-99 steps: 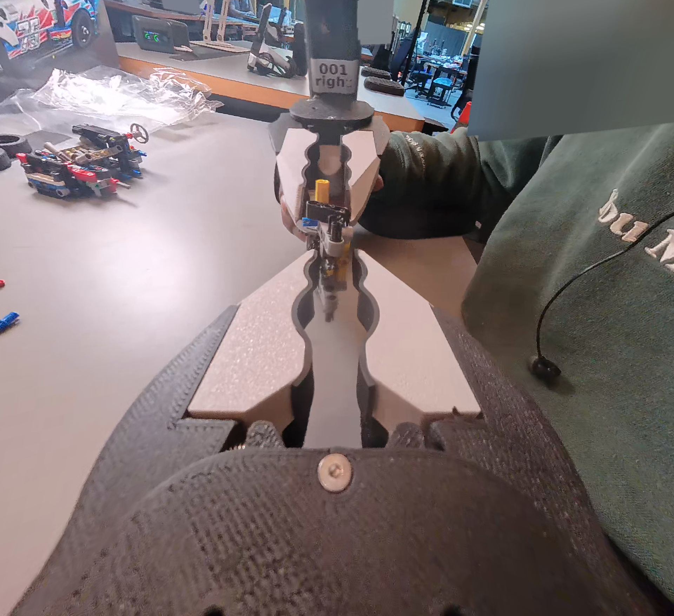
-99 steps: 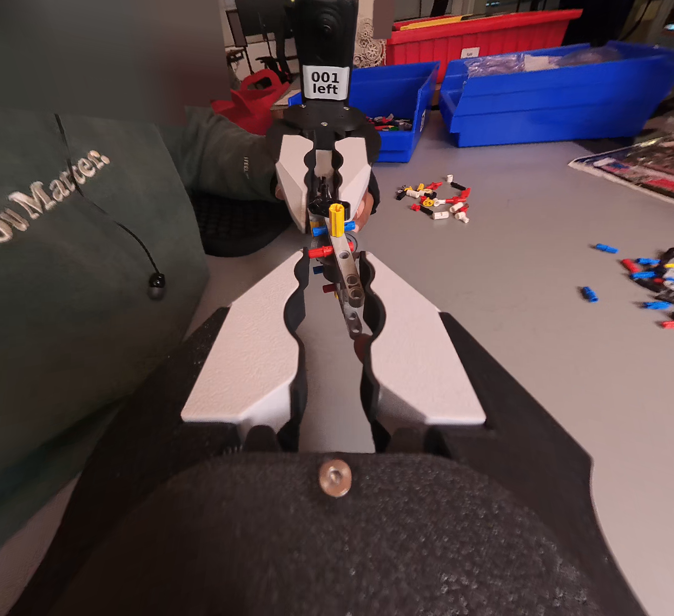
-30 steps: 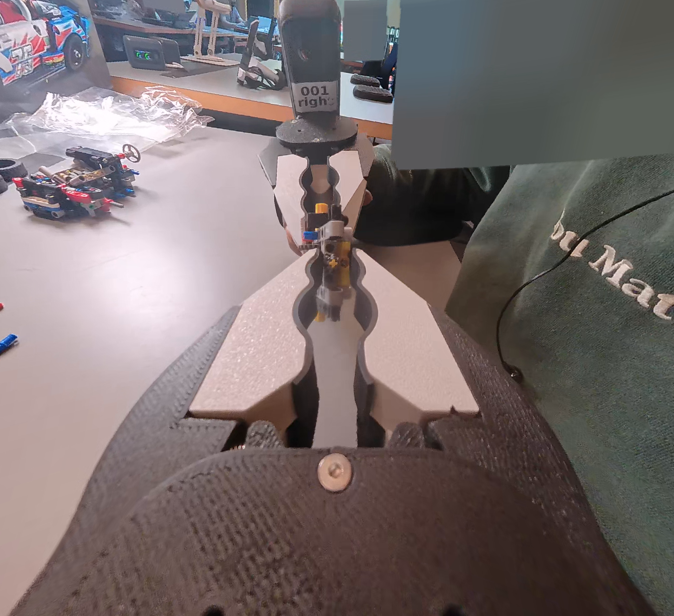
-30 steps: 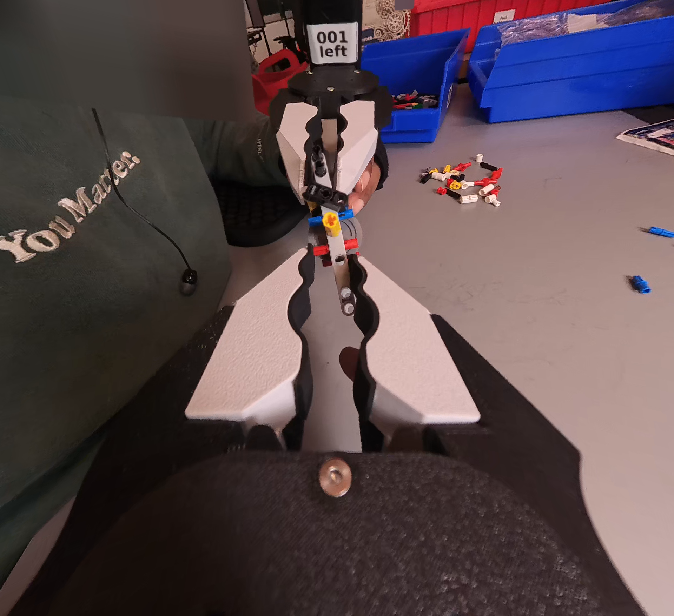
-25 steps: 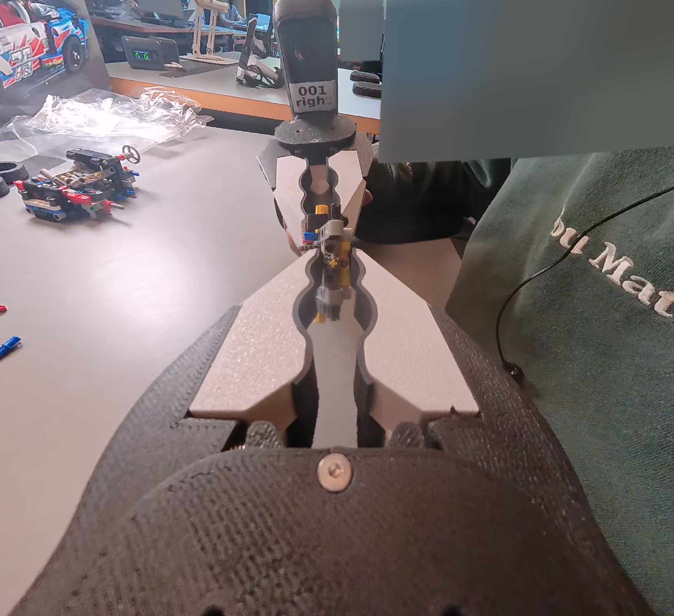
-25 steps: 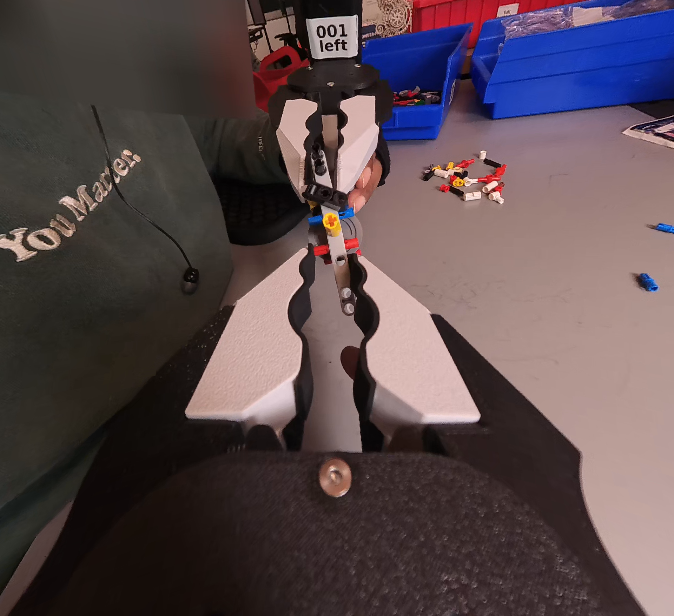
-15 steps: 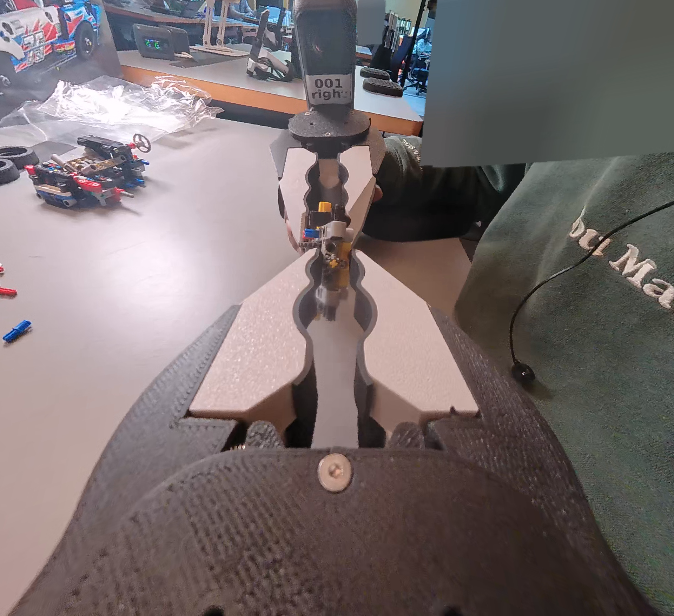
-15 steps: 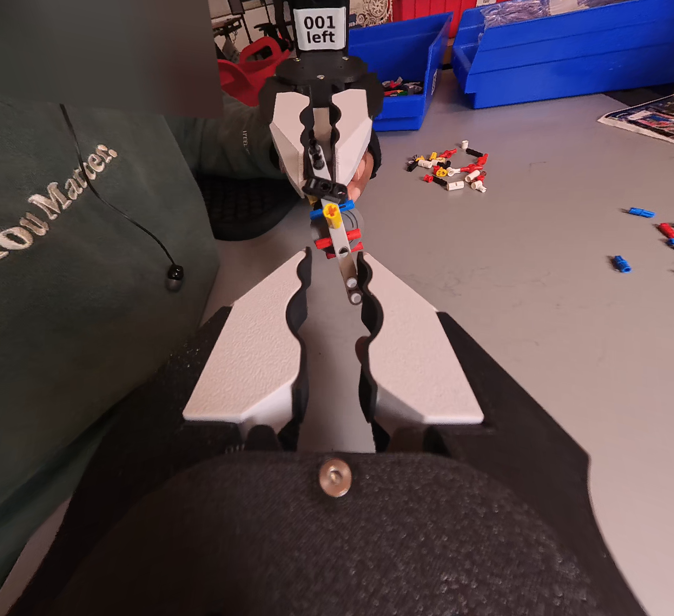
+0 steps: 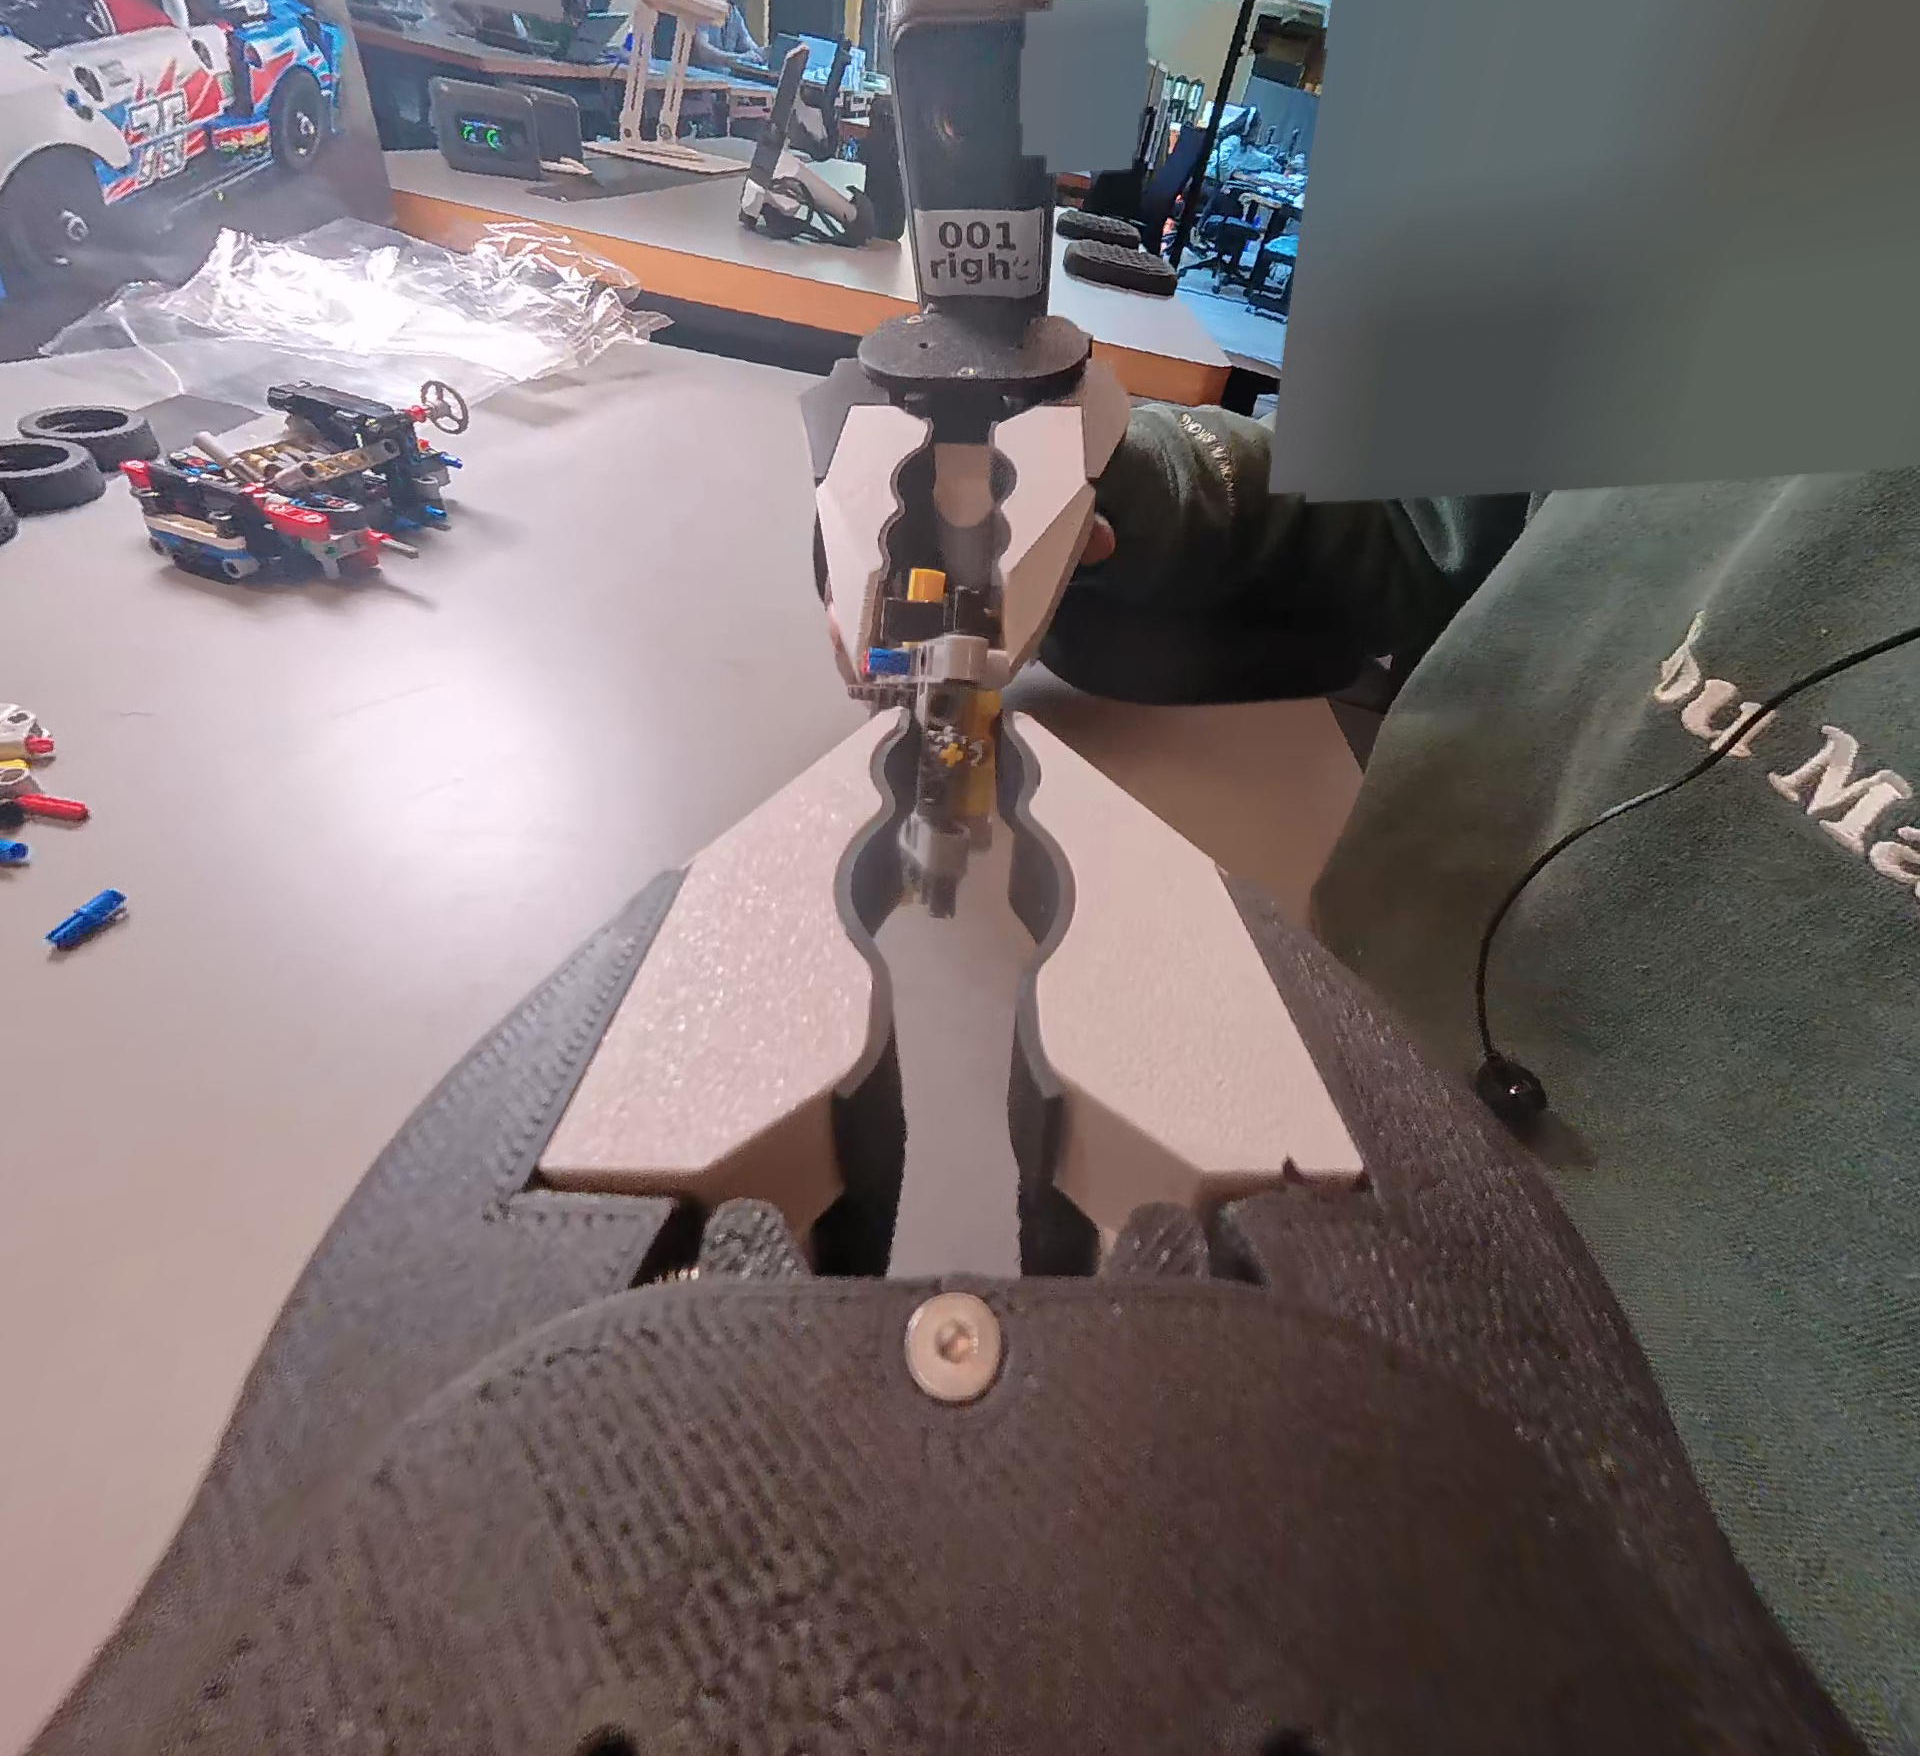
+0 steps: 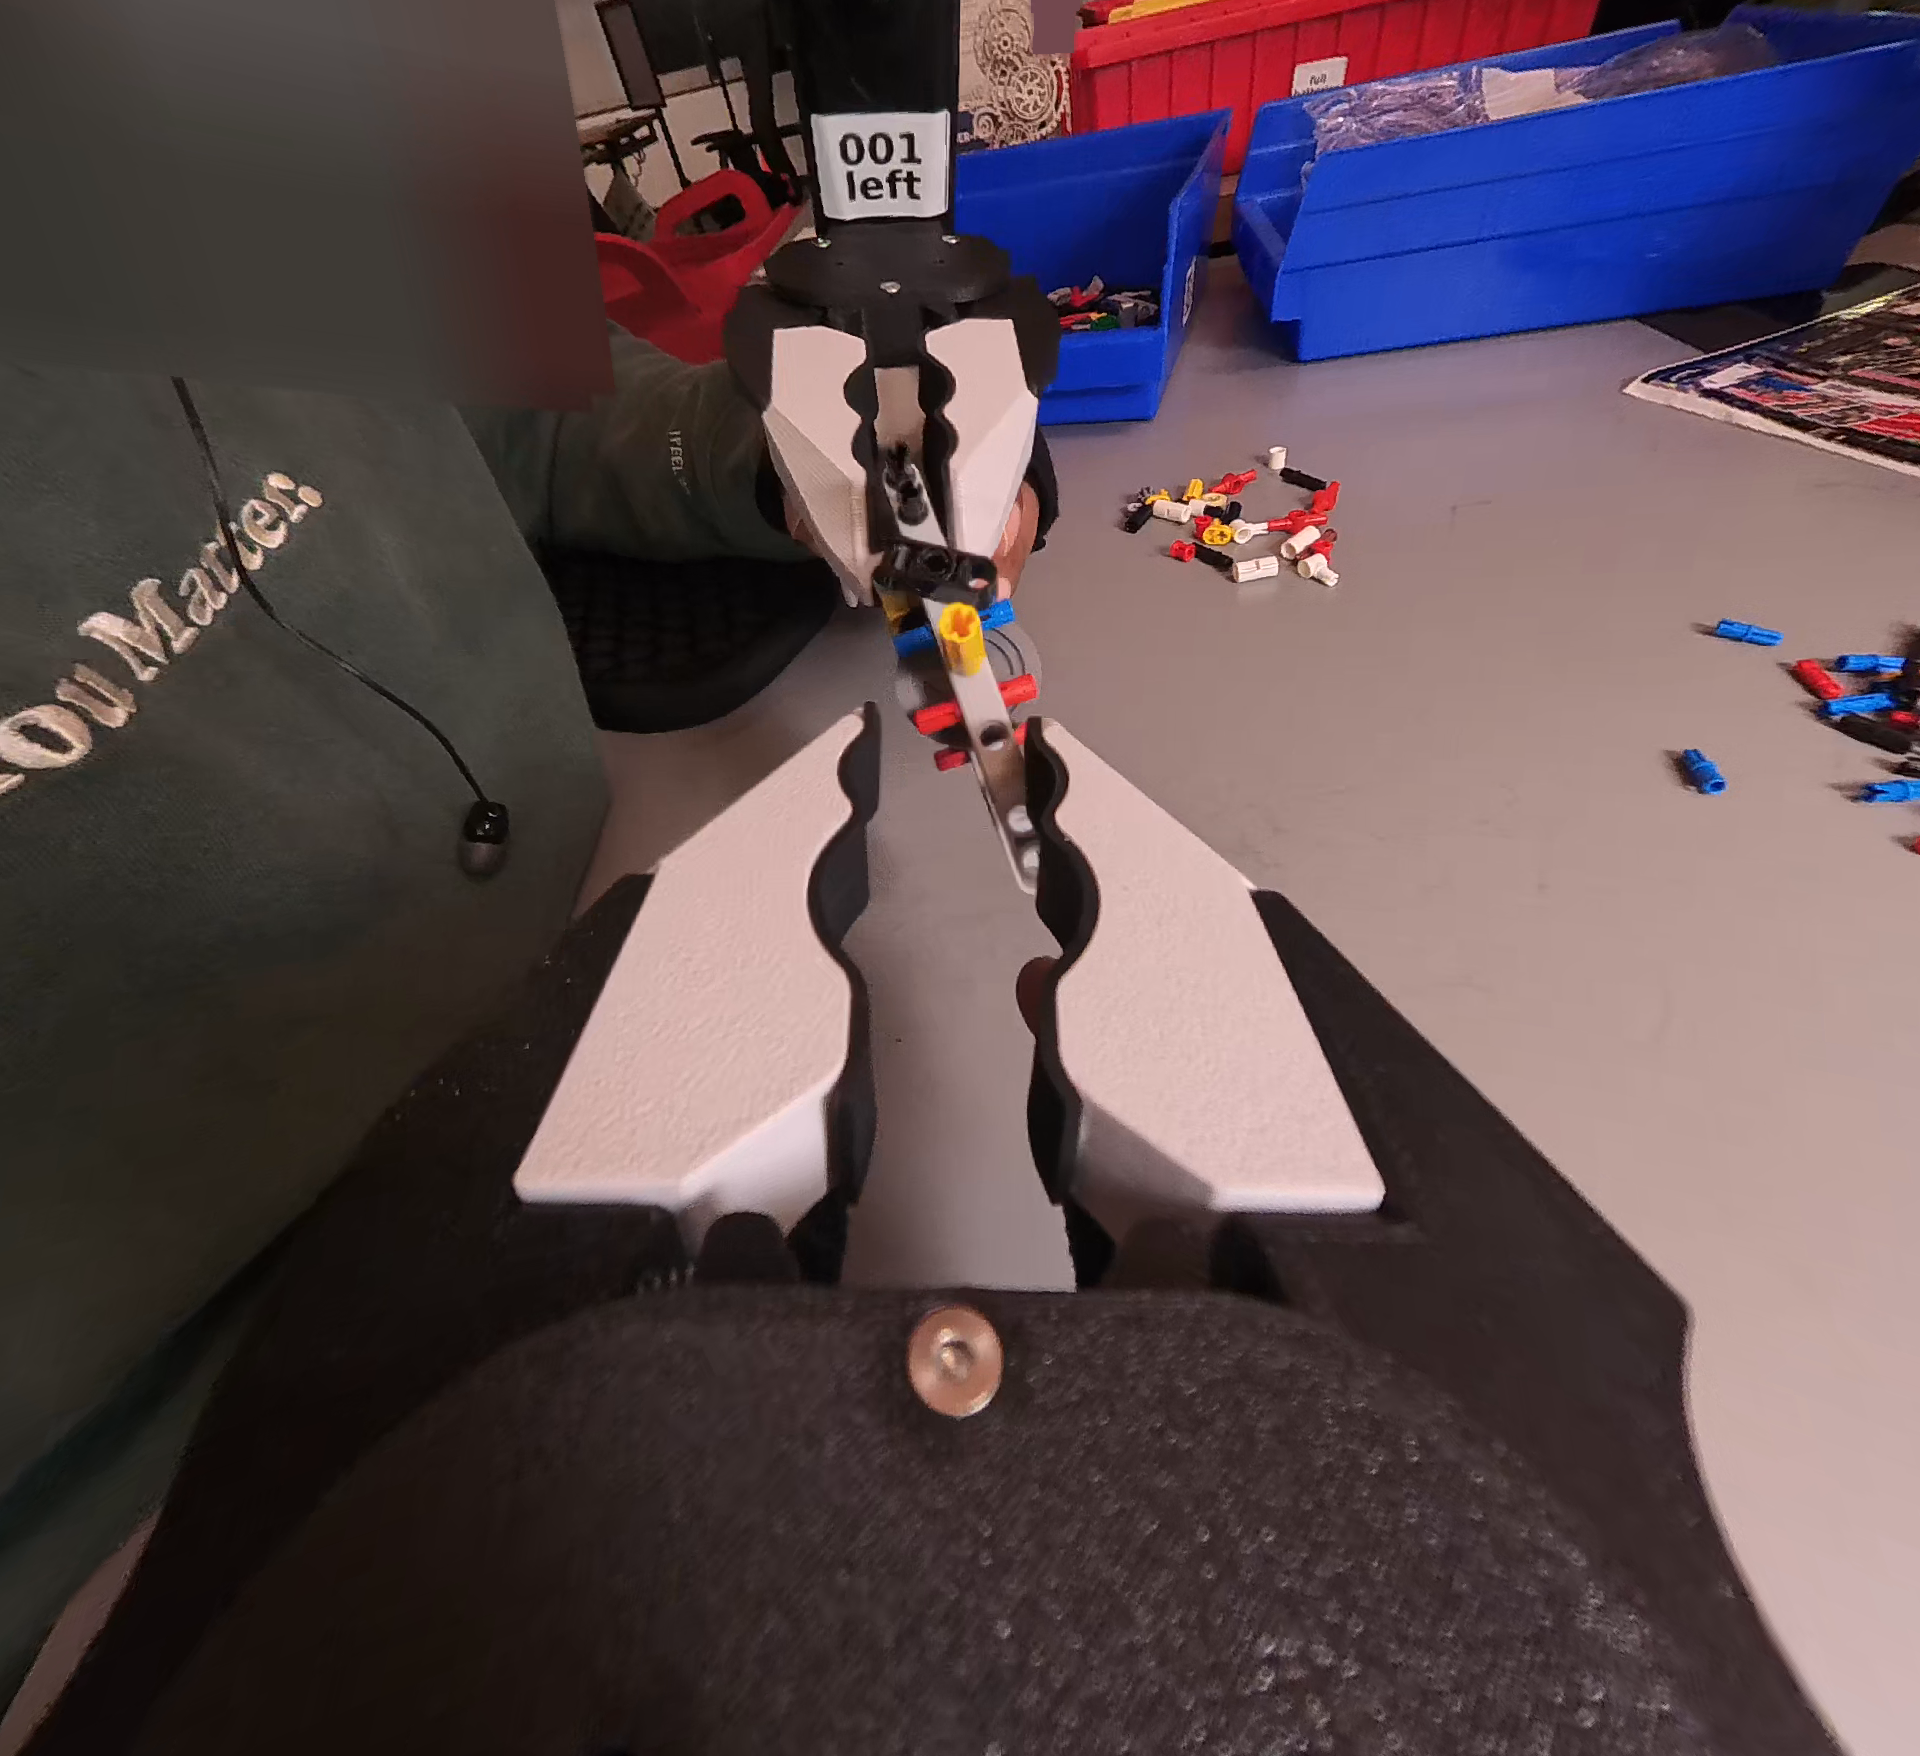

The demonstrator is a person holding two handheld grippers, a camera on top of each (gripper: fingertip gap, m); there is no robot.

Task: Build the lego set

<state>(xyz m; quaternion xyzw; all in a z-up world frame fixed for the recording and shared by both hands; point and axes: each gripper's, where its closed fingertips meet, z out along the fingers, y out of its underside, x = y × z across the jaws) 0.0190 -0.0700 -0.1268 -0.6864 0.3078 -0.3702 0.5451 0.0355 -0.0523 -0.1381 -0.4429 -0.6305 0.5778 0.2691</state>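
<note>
The lego sub-assembly, a small cluster of yellow, grey, black, blue and red parts, is held above the grey table between the two grippers, which are pointed at each other. The left gripper is closed narrowly on it, and the parts fill the gap at its tips. The right gripper is set partly apart around a grey beam of the same assembly. The beam lies against the inner edge of one finger with a gap on its other side, so whether it is actually pinched cannot be told.

A white printed label is fixed to the black post of the left gripper, and a like label to that of the right. Pale embroidered lettering is carried on the green sweatshirt beside both grippers.

In the left wrist view a partly built car chassis is seen well off on the table, with black tyres beside it, a clear plastic bag behind, and a box printed with a race car and lettering at the back. In the right wrist view a heap of loose pieces lies near blue bins. A red bin with a small label stands behind them, and a printed sheet lies at the right edge.
</note>
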